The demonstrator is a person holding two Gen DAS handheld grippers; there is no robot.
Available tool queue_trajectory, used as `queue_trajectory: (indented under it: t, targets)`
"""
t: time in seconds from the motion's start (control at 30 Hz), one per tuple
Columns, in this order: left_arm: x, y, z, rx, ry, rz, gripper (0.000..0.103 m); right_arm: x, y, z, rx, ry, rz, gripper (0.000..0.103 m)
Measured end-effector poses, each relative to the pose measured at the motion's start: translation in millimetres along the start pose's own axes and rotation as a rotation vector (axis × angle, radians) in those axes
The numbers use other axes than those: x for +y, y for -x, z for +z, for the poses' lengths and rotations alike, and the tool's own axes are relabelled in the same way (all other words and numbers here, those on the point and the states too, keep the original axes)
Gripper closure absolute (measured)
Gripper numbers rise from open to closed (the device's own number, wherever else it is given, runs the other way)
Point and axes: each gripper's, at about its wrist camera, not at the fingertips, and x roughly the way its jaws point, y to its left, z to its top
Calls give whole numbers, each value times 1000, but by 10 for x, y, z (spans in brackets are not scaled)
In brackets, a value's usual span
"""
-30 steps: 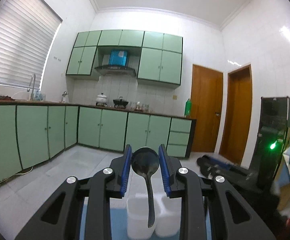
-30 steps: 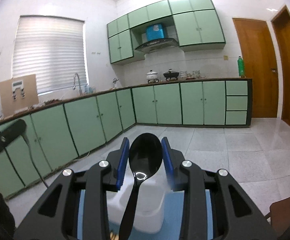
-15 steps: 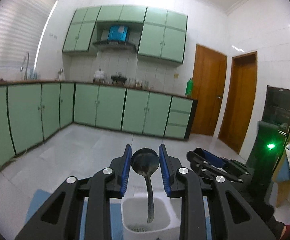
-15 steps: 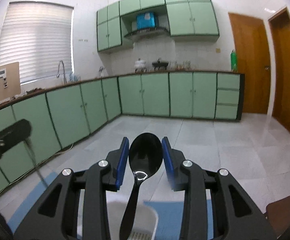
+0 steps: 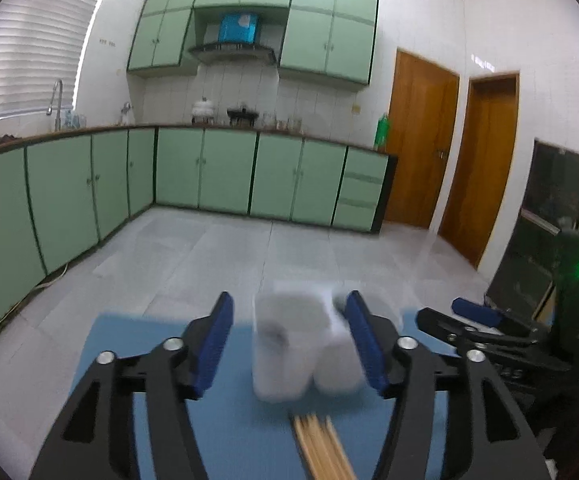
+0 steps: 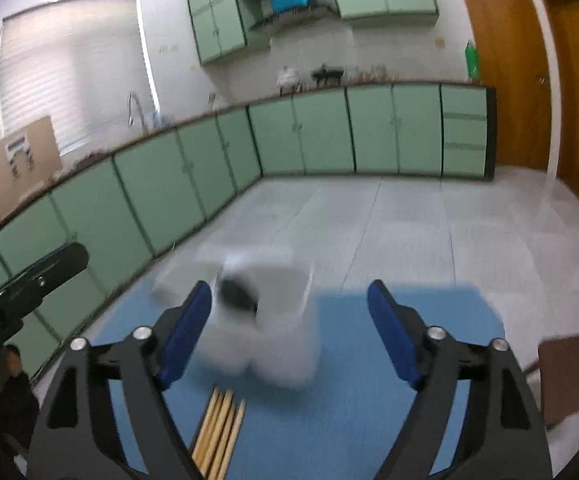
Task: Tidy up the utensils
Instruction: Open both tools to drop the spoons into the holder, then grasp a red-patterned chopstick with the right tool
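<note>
**Both tongs empty above the caddy, chopsticks next**

The left tongs (image 5: 289,344) and right tongs (image 6: 289,332) hang spread wide, gripping nothing. The white utensil caddy (image 5: 289,344) stands on the blue surface (image 5: 229,432), blurred; a dark spoon bowl (image 6: 237,294) shows at its rim, toward 10 o'clock. The wooden chopsticks (image 6: 219,424) lie bundled at 6 o'clock, just beside the caddy. Likely best: descend straight, pinch the bundle mid-length, keep it level, avoid nudging the caddy.

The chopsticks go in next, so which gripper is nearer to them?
Hard to say; perhaps left. The chopsticks lie low between the left gripper's fingers, but near the right gripper's left finger, off centre.
</note>
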Motion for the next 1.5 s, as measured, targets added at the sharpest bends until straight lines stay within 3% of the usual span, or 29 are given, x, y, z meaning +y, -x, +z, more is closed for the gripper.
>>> queue_trajectory:
  t: [0.2,0.33,0.53,0.67,0.83,1.17,1.23,1.37,1.5]
  targets:
    - [-70,245,-727,181,9,21,33,239,299,-796,147,27,-26,19]
    - [-107,335,-1242,269,-11,65,33,353,432,-1217,211,17,-41,19]
    - [-88,415,-1715,362,-1,95,33,514,575,-1660,277,55,-45,19]
    - [-116,453,-1774,377,0,105,33,603,597,-1798,309,70,-24,20]
    - [-131,460,-1817,394,1,113,33,705,539,-1872,335,130,-66,22]
    - [-122,407,-1826,408,15,135,33,624,600,-1846,308,157,-171,24]
    - [-129,421,-1828,404,13,138,33,598,639,-1851,304,142,-158,26]
    - [-172,466,-1834,397,-7,140,33,618,701,-1872,310,97,-60,41]
    - [-205,479,-1851,404,-23,137,32,742,666,-1947,326,137,-55,61]
